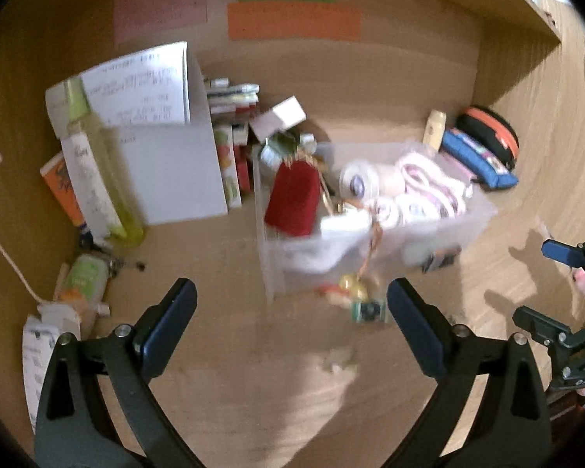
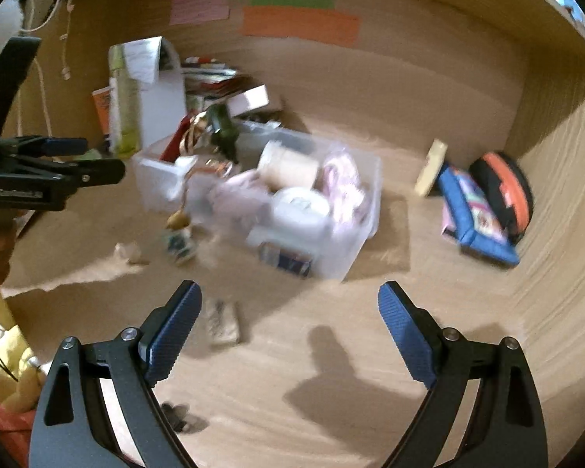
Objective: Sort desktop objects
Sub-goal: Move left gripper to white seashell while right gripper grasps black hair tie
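A clear plastic bin (image 1: 475,226) stands on the wooden desk, filled with white tape rolls (image 1: 357,183), a red pouch (image 1: 294,199) and other small items; it also shows in the right wrist view (image 2: 355,249). A small charm on a cord (image 1: 357,292) hangs over its front edge and rests on the desk (image 2: 179,240). A small flat packet (image 2: 222,321) lies on the desk by the right gripper's left finger. My left gripper (image 1: 292,312) is open and empty, just short of the bin. My right gripper (image 2: 290,316) is open and empty above the desk.
Bottles (image 1: 97,179), a white box (image 1: 175,167) and stacked small boxes (image 1: 232,124) stand at the back left. A blue case (image 2: 475,214), an orange-black pouch (image 2: 503,191) and a cream tube (image 2: 431,171) lie at the right. Desk walls enclose back and right. A black clip (image 2: 175,415) lies near the front.
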`<state>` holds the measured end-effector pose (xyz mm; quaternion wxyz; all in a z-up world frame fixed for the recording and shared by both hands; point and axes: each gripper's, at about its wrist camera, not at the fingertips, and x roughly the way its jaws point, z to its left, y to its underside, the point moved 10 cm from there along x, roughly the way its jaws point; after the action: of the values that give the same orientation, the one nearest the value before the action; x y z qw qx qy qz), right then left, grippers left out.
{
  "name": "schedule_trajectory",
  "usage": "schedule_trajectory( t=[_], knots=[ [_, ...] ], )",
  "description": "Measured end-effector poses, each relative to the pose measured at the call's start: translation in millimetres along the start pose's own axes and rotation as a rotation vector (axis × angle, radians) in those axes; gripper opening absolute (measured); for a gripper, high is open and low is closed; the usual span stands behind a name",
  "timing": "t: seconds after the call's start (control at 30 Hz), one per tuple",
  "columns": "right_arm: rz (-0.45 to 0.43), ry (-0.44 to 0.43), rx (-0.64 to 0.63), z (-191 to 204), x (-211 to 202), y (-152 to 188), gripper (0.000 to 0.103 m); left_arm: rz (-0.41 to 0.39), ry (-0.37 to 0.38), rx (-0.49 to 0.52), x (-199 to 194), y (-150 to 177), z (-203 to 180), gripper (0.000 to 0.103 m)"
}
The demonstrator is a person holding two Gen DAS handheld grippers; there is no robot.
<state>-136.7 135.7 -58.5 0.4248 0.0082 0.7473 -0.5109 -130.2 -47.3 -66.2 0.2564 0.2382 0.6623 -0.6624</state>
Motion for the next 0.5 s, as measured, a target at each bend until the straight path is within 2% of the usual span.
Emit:
schedule_trajectory(
  t=[0.1, 0.23, 0.33, 0.37, 0.43, 0.5],
  knots=[
    [0.02, -0.038, -0.004, 12.9, -0.8, 17.6, 0.091, 0.015, 0.035, -0.01, -0.4, 14.3, -4.0, 0.099],
    [0.036, -0.062, -0.016, 26.4, -3.9, 35.2, 0.091, -0.006, 0.076, -0.063, -1.4, 29.5, -4.2, 0.099],
    [0.039, -0.093, -0.013, 37.3, -8.4, 45.0, 0.089, -0.037, 0.166, -0.133, -5.1, 40.4, -8.2, 0.099],
    [0.039, -0.105, -0.013, 42.0, -10.0, 48.8, 0.089, -0.036, 0.168, -0.142, -5.0, 42.1, -8.5, 0.099],
    [0.038, -0.118, -0.013, 49.2, -12.2, 55.5, 0.088, -0.003, 0.12, -0.134, -1.3, 48.3, -6.3, 0.099],
    [0.043, -0.13, -0.023, 57.2, -14.3, 62.9, 0.077, 0.036, 0.09, -0.107, 3.0, 55.4, -6.1, 0.099]
  ],
)
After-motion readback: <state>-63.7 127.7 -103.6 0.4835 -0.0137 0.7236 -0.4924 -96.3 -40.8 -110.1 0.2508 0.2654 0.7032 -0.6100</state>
